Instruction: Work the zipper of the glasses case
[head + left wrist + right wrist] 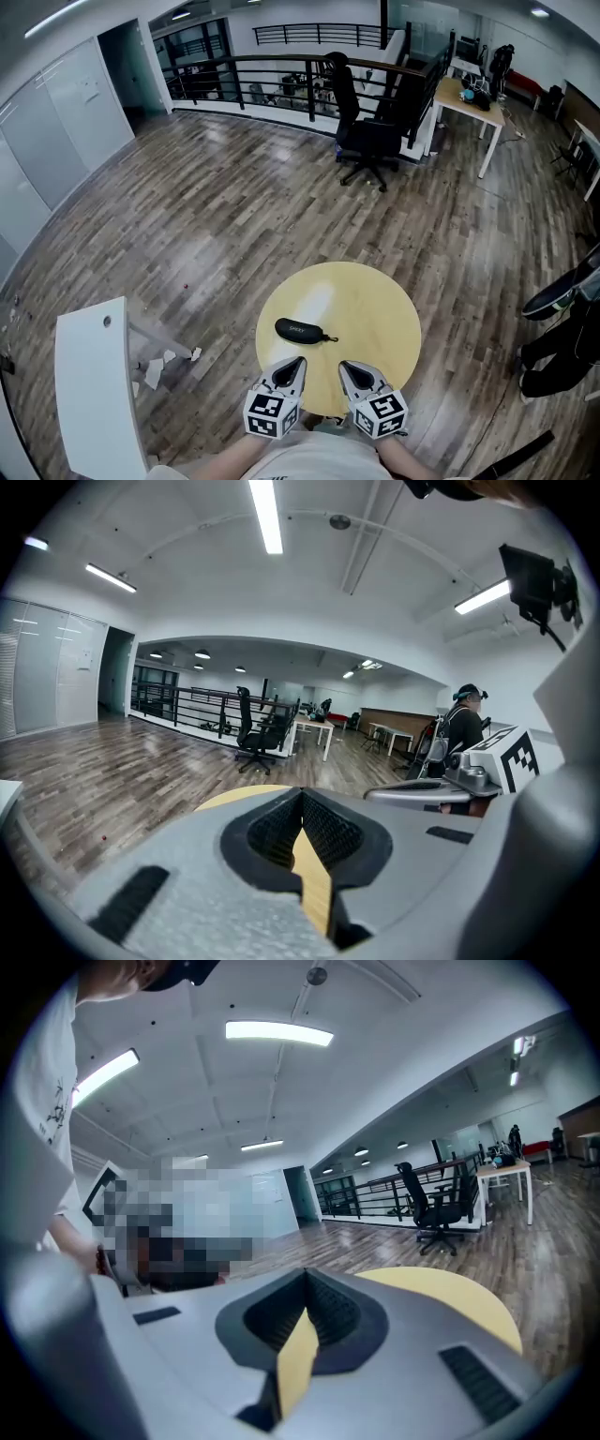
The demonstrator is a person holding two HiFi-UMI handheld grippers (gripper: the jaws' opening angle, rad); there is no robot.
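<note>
A black zipped glasses case (302,331) lies on the round yellow table (375,309), left of its middle, with a small pull tab at its right end. Both grippers hover over the table's near edge, short of the case. My left gripper (291,364) points at the case's near side and its jaws are shut with nothing between them. My right gripper (351,367) sits just right of it, also shut and empty. In the left gripper view (302,801) and the right gripper view (305,1283) the jaws meet at their tips over bare yellow tabletop; the case is hidden there.
A white board (89,384) stands at the left, with crumpled paper (155,370) on the wood floor beside it. A black office chair (366,141) and a railing are far back. Dark bags (562,323) lie at the right. A person (462,726) stands beyond the table.
</note>
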